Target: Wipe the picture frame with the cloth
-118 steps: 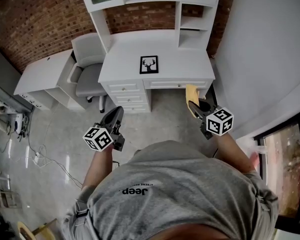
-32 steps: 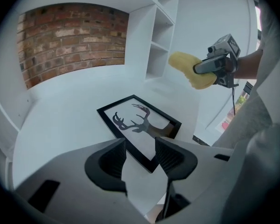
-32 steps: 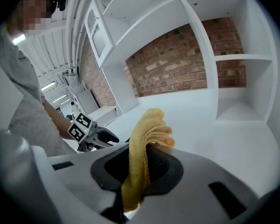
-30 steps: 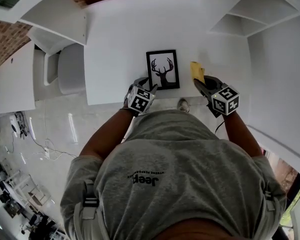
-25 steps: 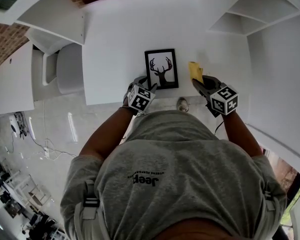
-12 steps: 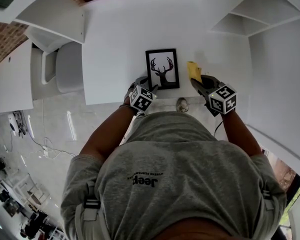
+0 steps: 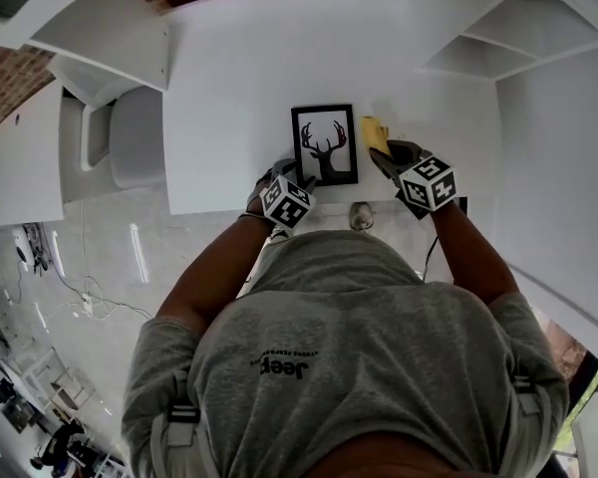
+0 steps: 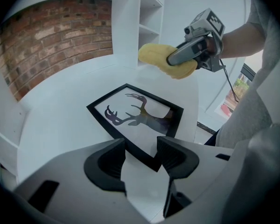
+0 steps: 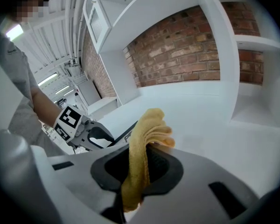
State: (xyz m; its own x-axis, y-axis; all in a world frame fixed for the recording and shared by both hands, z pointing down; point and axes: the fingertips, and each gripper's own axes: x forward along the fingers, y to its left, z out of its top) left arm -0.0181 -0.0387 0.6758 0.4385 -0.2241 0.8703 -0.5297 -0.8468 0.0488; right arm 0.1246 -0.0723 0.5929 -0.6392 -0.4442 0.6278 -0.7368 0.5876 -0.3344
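One frame seemingly between just-opened left tongs

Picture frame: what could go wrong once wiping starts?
The left gripper has just been opening; its jaws straddle a corner of the picture frame unclamped, so the cloth in the right gripper could push it sideways. It lies near the front edge of the desk and might slide off.

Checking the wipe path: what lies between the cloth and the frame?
Nothing: in the head view only a strip of bare desk separates cloth from frame; the left gripper view shows nothing there either.
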